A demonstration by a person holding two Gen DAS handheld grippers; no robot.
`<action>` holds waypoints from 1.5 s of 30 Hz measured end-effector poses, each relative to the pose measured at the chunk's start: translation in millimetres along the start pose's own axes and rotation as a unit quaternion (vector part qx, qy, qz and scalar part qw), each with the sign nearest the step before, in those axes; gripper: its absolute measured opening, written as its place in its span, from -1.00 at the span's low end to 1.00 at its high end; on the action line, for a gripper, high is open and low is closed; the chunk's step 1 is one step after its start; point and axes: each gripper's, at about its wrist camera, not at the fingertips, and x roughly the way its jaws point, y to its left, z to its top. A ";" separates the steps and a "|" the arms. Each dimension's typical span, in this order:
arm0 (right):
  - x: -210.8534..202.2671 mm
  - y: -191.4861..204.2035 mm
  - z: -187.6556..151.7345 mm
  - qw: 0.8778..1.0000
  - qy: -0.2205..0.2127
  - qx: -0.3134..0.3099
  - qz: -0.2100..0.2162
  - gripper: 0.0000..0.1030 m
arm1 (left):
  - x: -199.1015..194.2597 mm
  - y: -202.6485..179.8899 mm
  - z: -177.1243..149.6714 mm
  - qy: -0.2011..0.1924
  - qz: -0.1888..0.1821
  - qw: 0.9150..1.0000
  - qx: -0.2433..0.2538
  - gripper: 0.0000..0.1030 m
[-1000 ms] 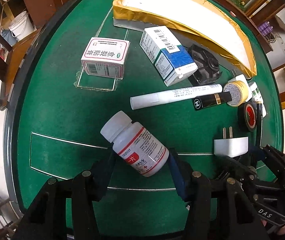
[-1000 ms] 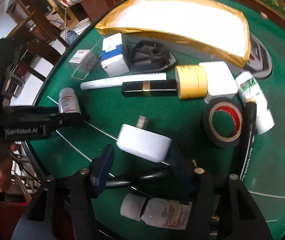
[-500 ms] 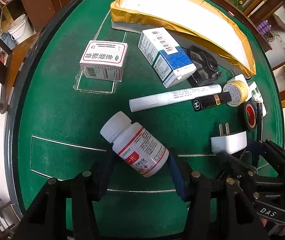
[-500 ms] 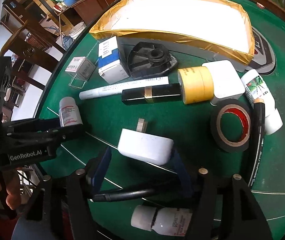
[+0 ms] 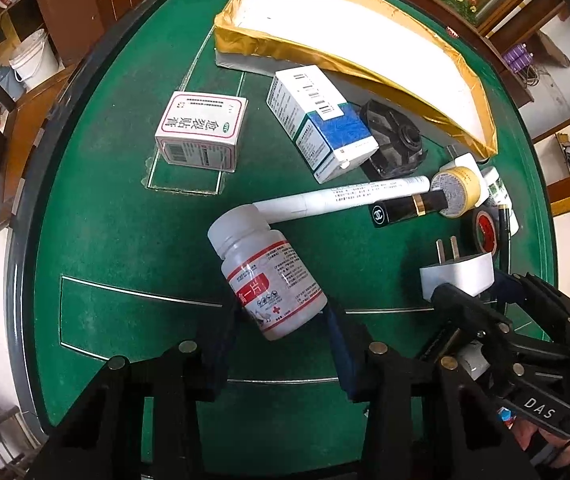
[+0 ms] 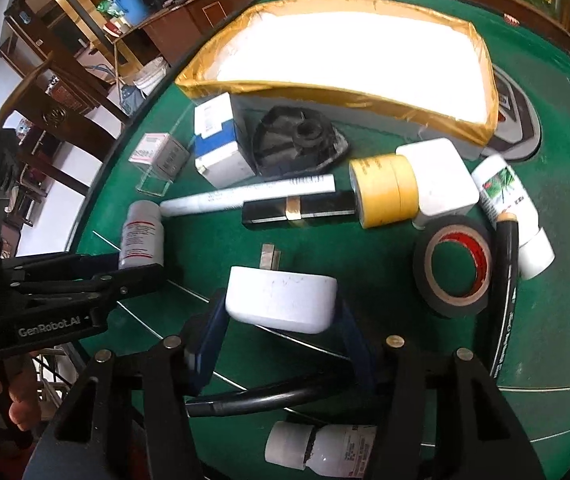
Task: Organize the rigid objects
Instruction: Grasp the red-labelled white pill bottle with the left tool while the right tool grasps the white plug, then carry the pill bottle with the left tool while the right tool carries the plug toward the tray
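Where gold-rimmed tray [image 5: 481, 92], bare white floor

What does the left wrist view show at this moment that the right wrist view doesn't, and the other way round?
Only the left wrist view: the top face of the pink-bordered box, and a white bucket off the table.

Only the right wrist view: a second white bottle lying under the right claw, and a black hose.

Both: the white pill bottle in the left claw, the white plug adapter in the right claw, and the gold-rimmed tray.
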 end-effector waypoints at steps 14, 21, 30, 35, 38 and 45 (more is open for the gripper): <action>-7.2 -5.2 3.1 1.000 -0.009 0.004 0.000 0.04 | 0.3 9.2 -6.6 0.019 -0.018 1.000 -0.005 -0.15; -0.9 -1.6 3.1 1.000 -0.002 0.001 0.001 0.04 | 2.1 22.3 -9.8 0.034 -0.034 0.998 -0.047 0.06; 0.5 0.2 4.9 1.000 -0.001 -0.001 0.002 0.04 | 5.0 25.2 -0.1 0.043 -0.036 0.995 -0.088 -0.07; 0.0 0.2 5.6 1.000 -0.004 -0.001 0.000 0.04 | 3.5 14.7 2.9 0.033 -0.028 0.997 -0.064 -0.18; -1.5 -0.9 6.9 1.000 -0.008 0.000 -0.001 0.04 | 0.6 9.8 4.8 0.029 -0.037 0.998 -0.051 -0.20; -11.4 -5.2 13.8 1.000 -0.023 0.008 -0.002 0.04 | -10.4 -1.8 10.5 0.023 -0.051 0.998 -0.031 -0.20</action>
